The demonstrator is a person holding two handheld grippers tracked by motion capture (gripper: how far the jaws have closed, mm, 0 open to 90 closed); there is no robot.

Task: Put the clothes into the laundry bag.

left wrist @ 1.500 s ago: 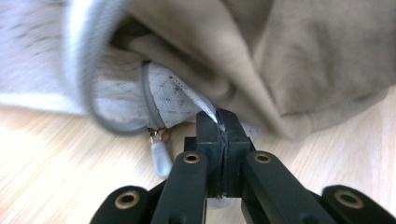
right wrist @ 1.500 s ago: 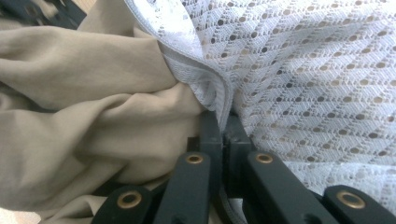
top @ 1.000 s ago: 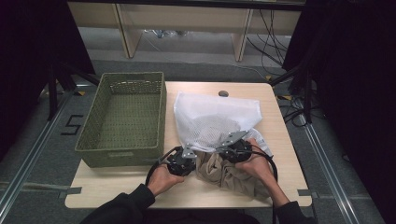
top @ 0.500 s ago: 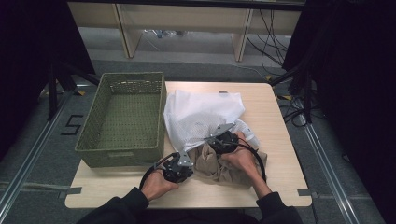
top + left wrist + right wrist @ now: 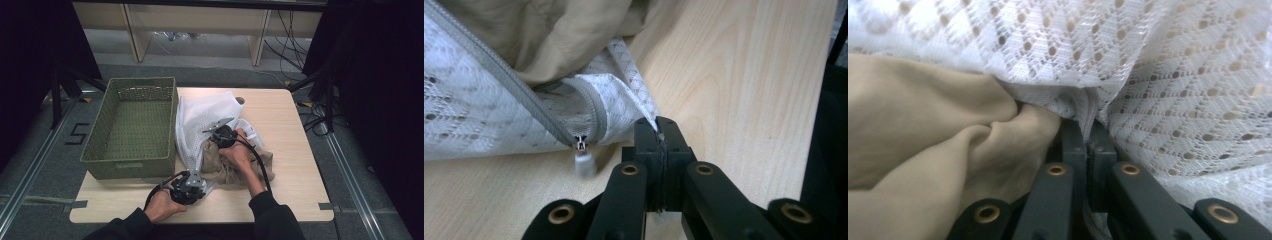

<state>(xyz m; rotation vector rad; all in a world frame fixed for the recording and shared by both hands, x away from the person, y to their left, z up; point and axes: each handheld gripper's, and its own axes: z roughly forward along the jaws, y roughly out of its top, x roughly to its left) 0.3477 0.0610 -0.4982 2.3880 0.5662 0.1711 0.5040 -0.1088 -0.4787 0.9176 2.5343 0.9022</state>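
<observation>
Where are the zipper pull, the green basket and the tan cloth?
zipper pull (image 5: 584, 164), left gripper view, on its hanging tab.
green basket (image 5: 131, 167), high view, on its near wall.
tan cloth (image 5: 923, 120), right gripper view, on a bunched fold.

- The zipper pull (image 5: 584, 165) in the left gripper view is blurred.
- The mesh bag (image 5: 200, 117) hides part of the beige cloth (image 5: 220, 162) tucked inside it.
- The right hand (image 5: 238, 155) covers the middle of the cloth.
- A small dark thing (image 5: 239, 100) behind the bag is half hidden.

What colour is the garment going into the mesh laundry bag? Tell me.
Beige, plain with no pattern: the garment shows best in the right gripper view, beside the white mesh laundry bag.
</observation>
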